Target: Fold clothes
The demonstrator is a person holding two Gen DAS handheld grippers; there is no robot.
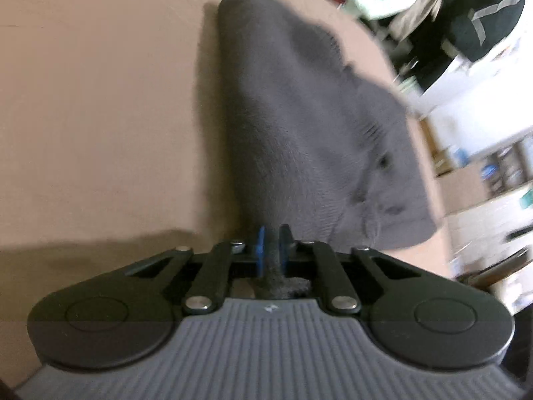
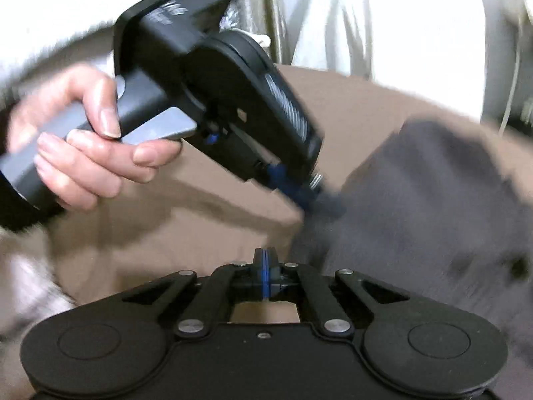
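Our left tongs (image 1: 270, 245) were clamped on a corner of the grey cloth (image 1: 299, 126); a pinch of fabric sat between the blue pads (image 1: 260, 250) and bunched behind them, toward the tongs' body. Our right tongs (image 2: 265, 271) were pressed together with nothing between them, blue pad against blue pad, over bare table (image 2: 206, 233); the cloth lay just to their right, not touching as far as we could tell.

From the left tongs the cloth ran straight ahead, its long axis along the fingers, widening to the right and ending in a rounded, folded far edge; it rested on the tan table (image 1: 100, 116), with its right part reaching the table's edge. In the right view the left tongs (image 2: 301, 193) came in from the upper left, held by a hand (image 2: 83, 146), their tips buried in the cloth's (image 2: 433, 200) near corner.

The cloth was soft, fuzzy knit, ribbed along one hem, with a small dark hole or button; motion blur hid finer detail. The table looked smooth and matt; the tongs were black with ridged grey housing.
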